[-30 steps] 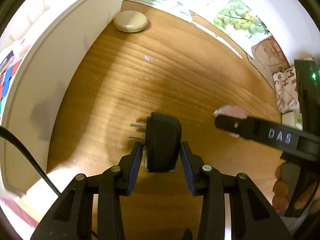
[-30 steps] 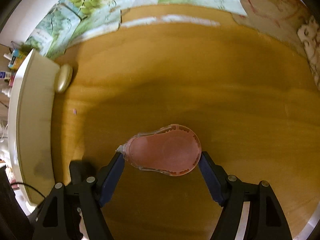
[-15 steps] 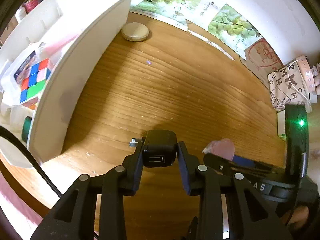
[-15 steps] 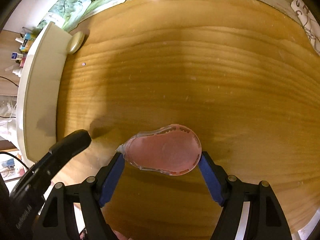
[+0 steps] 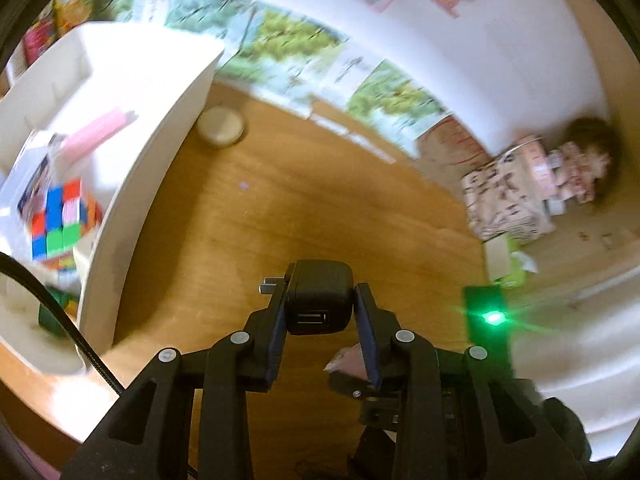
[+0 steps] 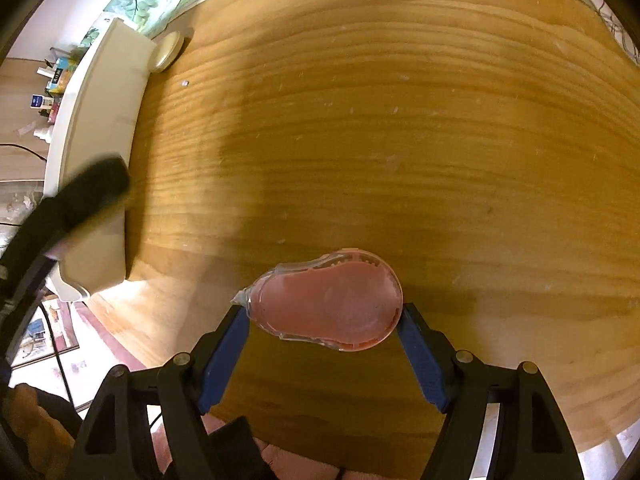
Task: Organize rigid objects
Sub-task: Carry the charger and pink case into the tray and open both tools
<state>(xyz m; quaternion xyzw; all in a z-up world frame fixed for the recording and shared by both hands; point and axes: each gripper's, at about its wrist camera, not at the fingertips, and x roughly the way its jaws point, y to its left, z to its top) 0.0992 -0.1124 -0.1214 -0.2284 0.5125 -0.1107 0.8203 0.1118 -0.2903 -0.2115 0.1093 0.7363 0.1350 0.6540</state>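
While both hands carry something above the wooden table (image 6: 400,120), the likeliest mishap is a drop; the left gripper (image 5: 320,312) has just been closing and now pinches a black plug adapter (image 5: 320,300) only near the tips of its fingers (image 5: 278,320), prongs sticking out to the left, so a knock against a wall could twist it loose; the right gripper (image 6: 324,320) is clamped on a pink tape dispenser (image 6: 328,304) across its long axis, and its rounded, smooth shell could slide out if the hold slackens. A second risk is the two tools colliding, since the right gripper sits just beneath the left in the left wrist view, and the left one crosses the left edge of the right wrist view. The white organizer tray (image 5: 160,152) stands at the table's left side, already holding a colour cube (image 5: 60,220) and a pink item, so free compartments look few; its tall near wall must be cleared from above. A round beige disc (image 5: 221,127) lies just beside the tray's far corner; the middle of the table gives plenty of open room.
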